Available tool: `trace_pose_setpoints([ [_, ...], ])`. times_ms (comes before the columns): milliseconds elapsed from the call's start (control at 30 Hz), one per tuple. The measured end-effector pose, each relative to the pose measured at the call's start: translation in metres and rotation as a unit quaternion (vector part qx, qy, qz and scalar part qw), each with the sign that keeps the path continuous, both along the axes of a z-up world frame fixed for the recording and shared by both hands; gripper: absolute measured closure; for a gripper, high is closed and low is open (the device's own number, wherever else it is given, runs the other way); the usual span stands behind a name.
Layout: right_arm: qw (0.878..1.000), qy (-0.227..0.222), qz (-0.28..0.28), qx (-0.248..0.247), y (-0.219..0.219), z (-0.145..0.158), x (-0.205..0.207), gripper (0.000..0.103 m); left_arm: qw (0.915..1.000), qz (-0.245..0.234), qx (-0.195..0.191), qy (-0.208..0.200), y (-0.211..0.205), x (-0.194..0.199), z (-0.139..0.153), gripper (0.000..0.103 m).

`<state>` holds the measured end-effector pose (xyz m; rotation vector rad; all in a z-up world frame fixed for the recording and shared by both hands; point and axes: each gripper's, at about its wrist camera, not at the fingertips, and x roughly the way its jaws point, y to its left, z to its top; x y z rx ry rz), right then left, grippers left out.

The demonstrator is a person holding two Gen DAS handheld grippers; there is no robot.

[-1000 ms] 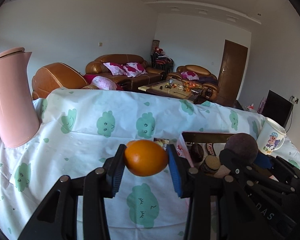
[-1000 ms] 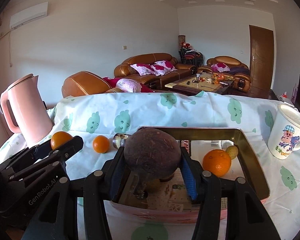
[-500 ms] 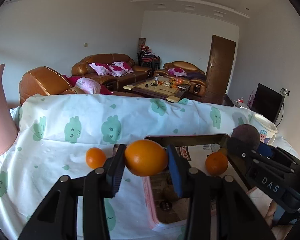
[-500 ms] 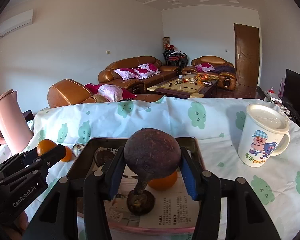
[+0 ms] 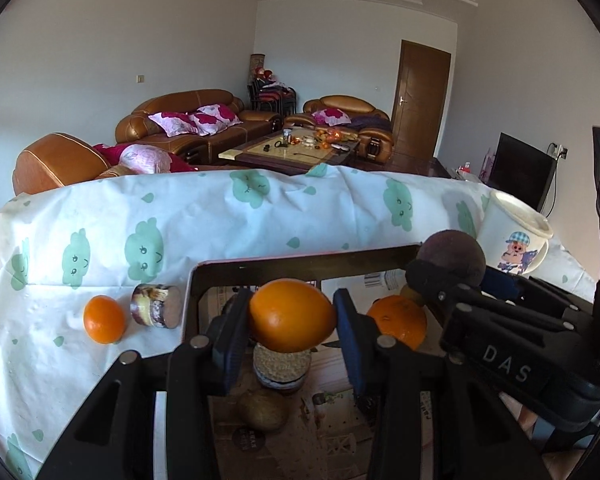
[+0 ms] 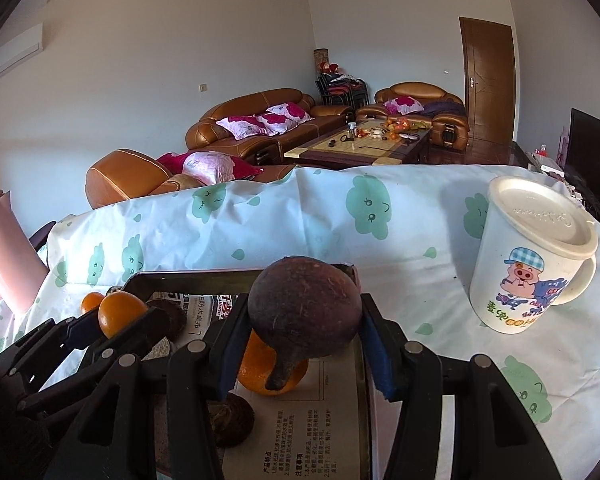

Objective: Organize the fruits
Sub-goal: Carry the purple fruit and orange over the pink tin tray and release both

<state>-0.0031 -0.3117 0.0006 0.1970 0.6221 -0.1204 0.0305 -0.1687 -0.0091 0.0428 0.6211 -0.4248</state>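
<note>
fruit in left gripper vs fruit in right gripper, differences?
Colour: the orange in the left gripper is bright and glossy; the dark fruit in the right gripper is dull brown-purple.
Shape: the orange is a smooth oval; the dark fruit is round with a stem hanging down.
Shared: both are clamped between blue pads above the tray.

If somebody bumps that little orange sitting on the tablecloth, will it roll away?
Probably. The small orange is round and lies loose on the smooth tablecloth, outside the tray. The jar lying beside it might stop it on that side. It looks firm, so unlikely to squash.
</note>
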Motion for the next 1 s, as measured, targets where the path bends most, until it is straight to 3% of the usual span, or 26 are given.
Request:
trace_pose_setpoints([
  [467,0.998,0.008,0.044,0.041,0.008,-0.006,0.015,0.048,0.9991,0.01,0.041,0.008,-0.011,0.001,-0.004,0.059],
  [533,0.998,0.007,0.048,0.051,0.008,-0.008,0.015,0.048,0.9988,0.017,0.045,0.001,-0.011,-0.001,-0.003,0.053],
  [567,0.998,0.009,0.047,0.05,0.009,-0.008,0.016,0.048,0.9986,0.022,0.047,-0.004,-0.011,-0.003,-0.002,0.04],
  [700,0.995,-0.008,0.057,0.082,0.003,-0.006,0.012,0.044,0.9977,0.035,0.05,-0.031,-0.009,-0.011,0.003,0.008],
  [767,0.994,-0.014,0.056,0.088,0.002,-0.005,0.01,0.044,0.9971,0.036,0.048,-0.046,-0.007,-0.016,0.006,0.001],
  [867,0.995,-0.039,0.045,0.079,0.0,0.002,0.001,0.043,0.9963,0.026,0.042,-0.07,-0.007,-0.026,0.011,0.0],
  [967,0.995,-0.065,0.032,0.07,-0.003,0.008,-0.009,0.029,0.9954,0.027,0.044,-0.081,-0.006,-0.031,0.013,0.0],
  [1000,0.995,-0.072,0.026,0.066,-0.003,0.01,-0.012,0.029,0.9951,0.031,0.046,-0.082,-0.006,-0.032,0.014,0.0],
])
